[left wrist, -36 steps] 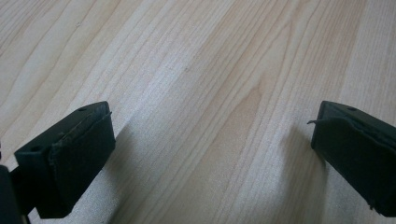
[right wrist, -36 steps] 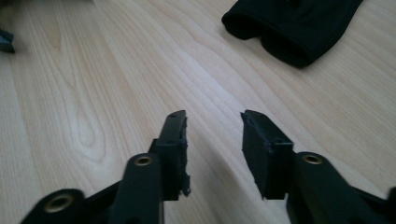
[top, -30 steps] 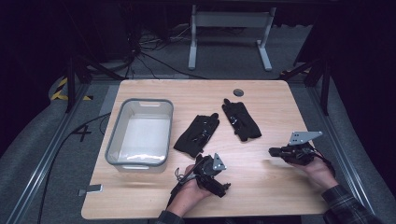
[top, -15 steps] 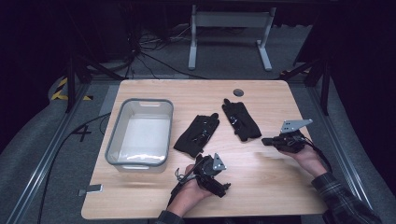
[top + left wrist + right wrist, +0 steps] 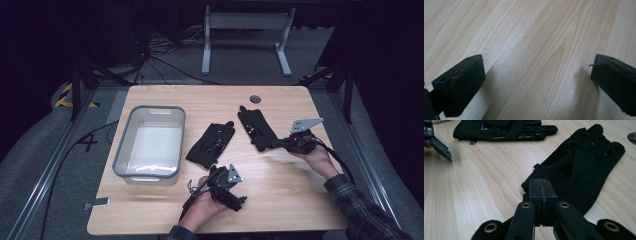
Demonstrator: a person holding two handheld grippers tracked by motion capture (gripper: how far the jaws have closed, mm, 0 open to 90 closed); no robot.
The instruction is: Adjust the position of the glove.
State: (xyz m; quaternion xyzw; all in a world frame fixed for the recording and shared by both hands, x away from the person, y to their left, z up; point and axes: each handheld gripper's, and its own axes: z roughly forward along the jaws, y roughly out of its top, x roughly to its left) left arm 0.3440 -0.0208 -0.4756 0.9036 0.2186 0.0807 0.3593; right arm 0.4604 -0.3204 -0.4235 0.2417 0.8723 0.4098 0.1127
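Note:
Two black gloves lie on the wooden table point(image 5: 280, 190). One glove point(image 5: 211, 145) is near the middle, the other glove point(image 5: 257, 129) lies to its right. My right gripper point(image 5: 276, 145) is shut, its tips resting at the near cuff edge of the right-hand glove point(image 5: 579, 167). The right gripper's point(image 5: 541, 191) pads point(image 5: 537, 192) press on each other, and I see no cloth between them. The middle glove point(image 5: 504, 130) lies farther off. My left gripper point(image 5: 236, 197) rests near the front edge. The left gripper point(image 5: 539, 75) is open over bare wood.
A clear plastic bin point(image 5: 122, 150) stands on the left half of the table, with nothing in it. A round cable hole point(image 5: 255, 99) sits near the far edge. One jaw of the left gripper point(image 5: 439, 145) shows in the right gripper view.
My right hand has moved leftward and away from the person, from near the table's right edge to the cuff of the right-hand glove. The left hand has stayed put.

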